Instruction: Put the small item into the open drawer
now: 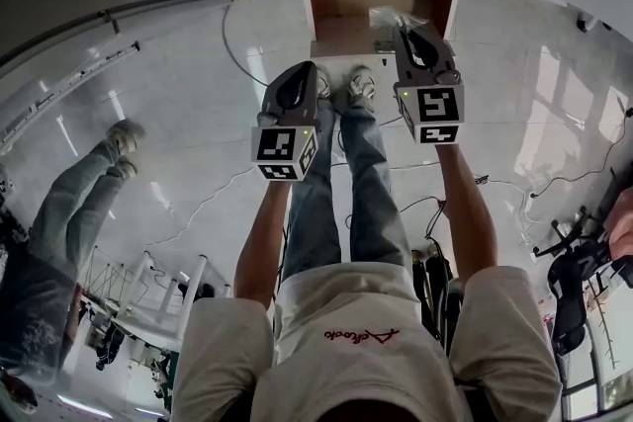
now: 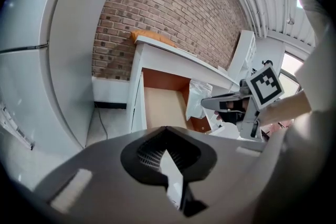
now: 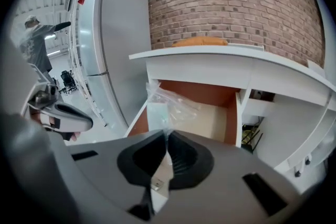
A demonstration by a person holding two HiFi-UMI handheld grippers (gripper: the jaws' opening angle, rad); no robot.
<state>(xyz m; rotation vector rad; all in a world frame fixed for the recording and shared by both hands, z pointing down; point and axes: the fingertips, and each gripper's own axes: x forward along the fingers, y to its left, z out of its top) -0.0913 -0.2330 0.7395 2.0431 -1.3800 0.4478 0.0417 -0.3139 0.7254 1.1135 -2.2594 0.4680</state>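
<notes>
The small item, a clear crinkled bag (image 3: 167, 106), sticks out from the pinch with its long axis along the jaws, its free end pointing forward at the open drawer (image 3: 212, 120). It sits over the drawer's front edge, near the left front corner in the right gripper view. The right gripper (image 3: 166, 150) is clamped on the bag's near end. The left gripper (image 2: 169, 157) is pressed closed on nothing, held back from the drawer beside the right one.

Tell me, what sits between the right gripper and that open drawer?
Only a clear plastic bag, pinched in the right gripper's jaws, hanging before the drawer, as the right gripper view shows.
</notes>
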